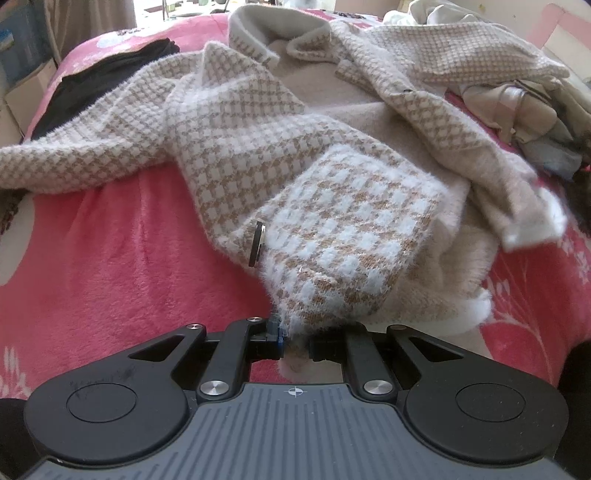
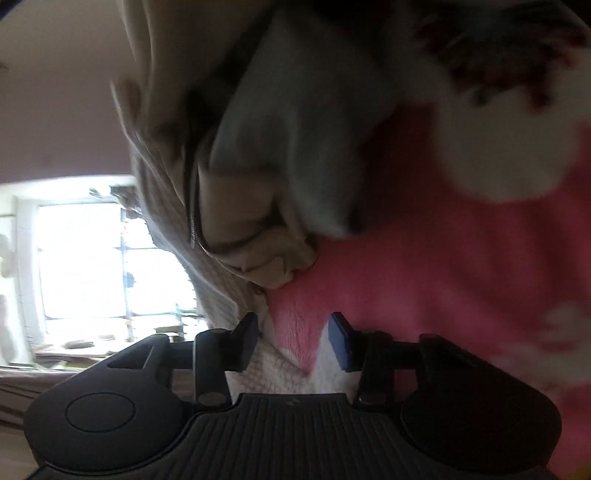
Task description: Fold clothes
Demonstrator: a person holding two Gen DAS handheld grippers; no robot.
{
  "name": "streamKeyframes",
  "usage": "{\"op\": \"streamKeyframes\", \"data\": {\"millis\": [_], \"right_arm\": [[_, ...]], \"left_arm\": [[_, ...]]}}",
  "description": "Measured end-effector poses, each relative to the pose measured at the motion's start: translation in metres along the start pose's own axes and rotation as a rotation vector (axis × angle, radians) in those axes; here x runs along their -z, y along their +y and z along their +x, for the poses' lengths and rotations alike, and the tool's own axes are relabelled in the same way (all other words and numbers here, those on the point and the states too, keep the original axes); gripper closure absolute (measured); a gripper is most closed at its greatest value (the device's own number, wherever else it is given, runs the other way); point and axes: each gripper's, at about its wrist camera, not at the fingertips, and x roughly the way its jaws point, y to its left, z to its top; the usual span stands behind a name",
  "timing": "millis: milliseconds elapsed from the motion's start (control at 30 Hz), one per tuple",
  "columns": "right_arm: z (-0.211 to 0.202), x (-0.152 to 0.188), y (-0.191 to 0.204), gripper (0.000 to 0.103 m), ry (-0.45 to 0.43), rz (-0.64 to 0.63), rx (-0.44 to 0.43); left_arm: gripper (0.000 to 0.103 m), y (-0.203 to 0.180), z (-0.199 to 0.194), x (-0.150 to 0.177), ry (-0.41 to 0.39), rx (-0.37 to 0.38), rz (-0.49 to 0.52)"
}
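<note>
Houndstooth jacket (image 1: 295, 155), fuzzy cream and tan, lies spread open across the pink blanket (image 1: 122, 251) and fills the middle of the left wrist view. At the bottom centre of that frame the left gripper (image 1: 293, 345) is pinched tight on the jacket's nearest corner, fluffy fabric bunched between its pads just below a patch pocket (image 1: 351, 229). A dark round button (image 1: 257, 243) stands on edge at the pocket's left side. Beyond it, one sleeve runs out toward the left edge of the frame, and the plain beige lining (image 1: 332, 88) shows where the front panels fall open. The collar (image 1: 273, 26) sits at the top centre. A black garment (image 1: 99, 81) lies in the upper left, partly under the sleeve, and a heap of other clothes (image 1: 524, 107) sits in the upper right.

The right wrist view is rolled and blurred. At its bottom centre the right gripper (image 2: 293, 339) has its jaws about half apart, nothing between the pads; behind the gap are pink blanket (image 2: 424, 258) and a white fuzzy patch. Past the fingers a crumpled beige and grey garment (image 2: 258, 166) with a zip (image 2: 192, 206) fills the upper middle of the frame. A bright window (image 2: 92, 258) glows at the left.
</note>
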Motion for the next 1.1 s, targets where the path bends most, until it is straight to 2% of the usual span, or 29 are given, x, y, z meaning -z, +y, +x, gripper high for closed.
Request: {"op": "streamKeyframes", "data": {"millis": [133, 233, 267, 367, 467, 533, 567, 600, 667, 800, 900, 1000, 1100], "right_arm": [[-0.055, 0.02, -0.018, 0.045, 0.025, -0.009, -0.046], [-0.069, 0.048, -0.03, 0.035, 0.154, -0.035, -0.013], [-0.067, 0.059, -0.034, 0.031, 0.208, -0.04, 0.012], [-0.033, 0.091, -0.042, 0.031, 0.339, -0.064, 0.096], [0.003, 0.113, -0.035, 0.03, 0.37, -0.136, 0.139], [0.015, 0.125, -0.02, 0.037, 0.344, -0.246, 0.141], [0.017, 0.129, -0.012, 0.054, 0.331, -0.292, 0.137], [0.016, 0.133, -0.006, 0.078, 0.322, -0.324, 0.131], [0.011, 0.14, 0.007, 0.097, 0.302, -0.373, 0.118], [-0.027, 0.129, 0.03, 0.1, 0.188, -0.416, 0.019], [-0.043, 0.103, 0.059, 0.1, 0.112, -0.468, -0.031], [-0.073, 0.086, 0.082, 0.1, 0.064, -0.533, -0.037], [-0.085, 0.071, 0.097, 0.1, 0.034, -0.576, -0.008]], "left_arm": [[0.094, 0.003, 0.008, 0.0, 0.013, 0.004, 0.004], [0.094, 0.004, 0.01, 0.0, 0.013, 0.006, -0.002], [0.094, 0.004, 0.01, 0.001, 0.01, 0.006, -0.002], [0.094, 0.003, 0.009, 0.001, 0.005, 0.006, -0.005], [0.094, 0.003, 0.002, 0.0, -0.009, 0.008, -0.012], [0.094, 0.001, -0.006, 0.002, -0.033, 0.011, -0.012], [0.094, 0.0, -0.01, 0.003, -0.048, 0.008, -0.012], [0.094, -0.002, -0.014, 0.005, -0.062, 0.006, -0.013], [0.094, -0.004, -0.023, 0.006, -0.091, 0.003, -0.021], [0.095, -0.004, -0.043, 0.006, -0.158, 0.003, -0.053], [0.095, 0.0, -0.067, 0.004, -0.212, 0.019, -0.086], [0.095, 0.007, -0.09, 0.002, -0.243, 0.034, -0.101], [0.095, 0.021, -0.114, 0.002, -0.276, 0.027, -0.123]]}}
